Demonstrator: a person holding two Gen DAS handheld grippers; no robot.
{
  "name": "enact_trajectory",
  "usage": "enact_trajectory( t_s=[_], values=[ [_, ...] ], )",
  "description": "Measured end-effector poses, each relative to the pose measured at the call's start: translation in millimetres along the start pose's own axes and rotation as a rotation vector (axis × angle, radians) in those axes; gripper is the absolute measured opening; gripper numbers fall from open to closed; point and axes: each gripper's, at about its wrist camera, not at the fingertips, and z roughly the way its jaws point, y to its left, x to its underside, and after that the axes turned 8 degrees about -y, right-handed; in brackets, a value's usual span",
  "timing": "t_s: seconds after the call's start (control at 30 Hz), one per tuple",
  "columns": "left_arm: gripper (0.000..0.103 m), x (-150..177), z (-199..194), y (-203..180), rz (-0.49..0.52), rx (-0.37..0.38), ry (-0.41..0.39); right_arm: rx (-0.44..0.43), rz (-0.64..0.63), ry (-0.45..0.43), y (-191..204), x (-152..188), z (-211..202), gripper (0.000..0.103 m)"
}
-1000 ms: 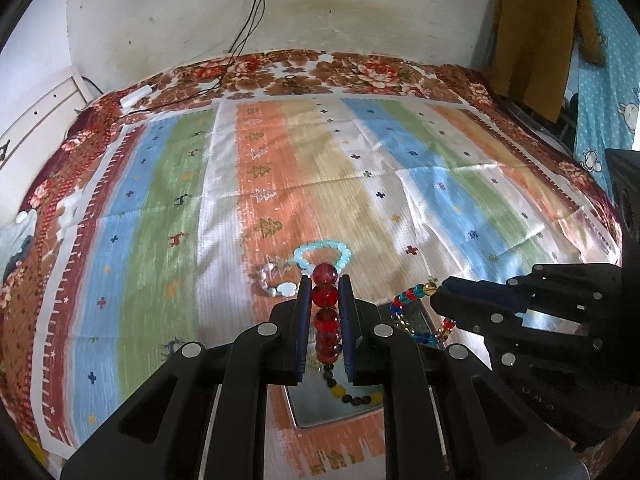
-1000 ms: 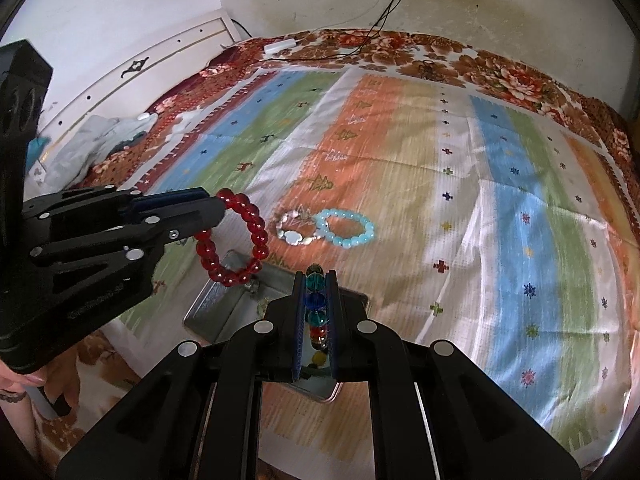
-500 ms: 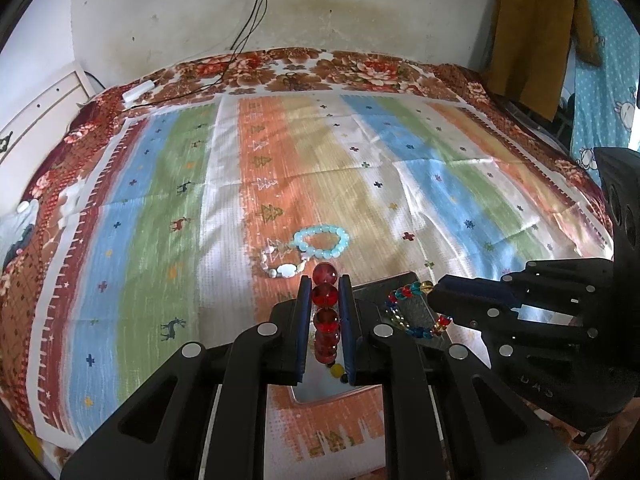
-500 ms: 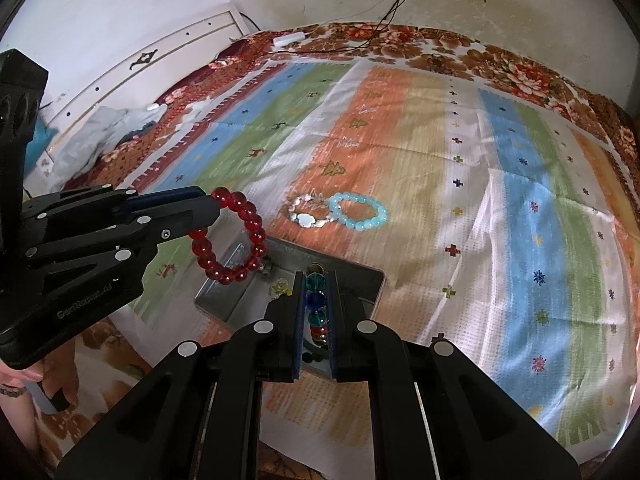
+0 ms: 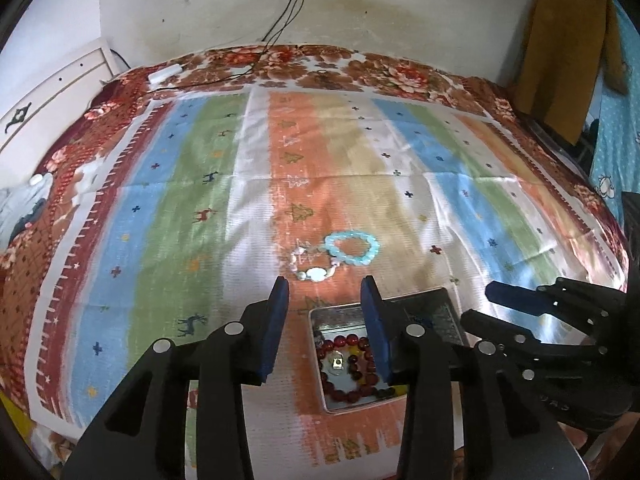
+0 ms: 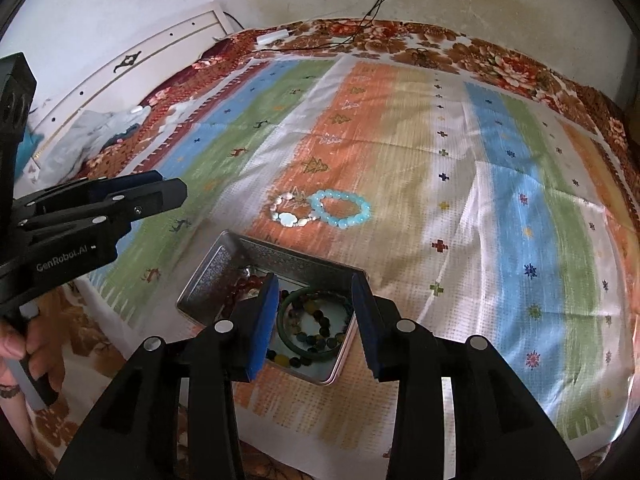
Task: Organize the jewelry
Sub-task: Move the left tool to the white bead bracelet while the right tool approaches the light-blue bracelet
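Above the striped bedspread, the left gripper (image 5: 324,306) stands spread and empty, its red bead bracelet (image 5: 352,368) dropped into the metal tin (image 5: 424,300). From the right wrist, the right gripper (image 6: 314,300) has likewise released; turquoise bracelet (image 6: 340,208) and pearl bracelet (image 6: 290,212) await outside.

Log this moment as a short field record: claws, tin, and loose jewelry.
left claw: open, holding nothing
right claw: open, above the tin
container: rectangular silver metal tin on the striped bedspread
in tin: red bead bracelet, dark green bangle, mixed-colour bead strand
outside tin: light blue bead bracelet and white shell bracelet, side by side beyond the tin
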Motion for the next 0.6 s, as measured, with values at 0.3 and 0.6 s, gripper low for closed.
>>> enact_trajectory(
  t_s=[0.3,0.6],
  values=[
    [0.047,0,8,1,0.017,-0.018,0.022,0.011,0.026,-0.010,-9,-3,2,0.039],
    [0.053,-3,26,7,0.023,-0.054,0.058,0.019,0.081,-0.020,-26,-13,10,0.042]
  ],
)
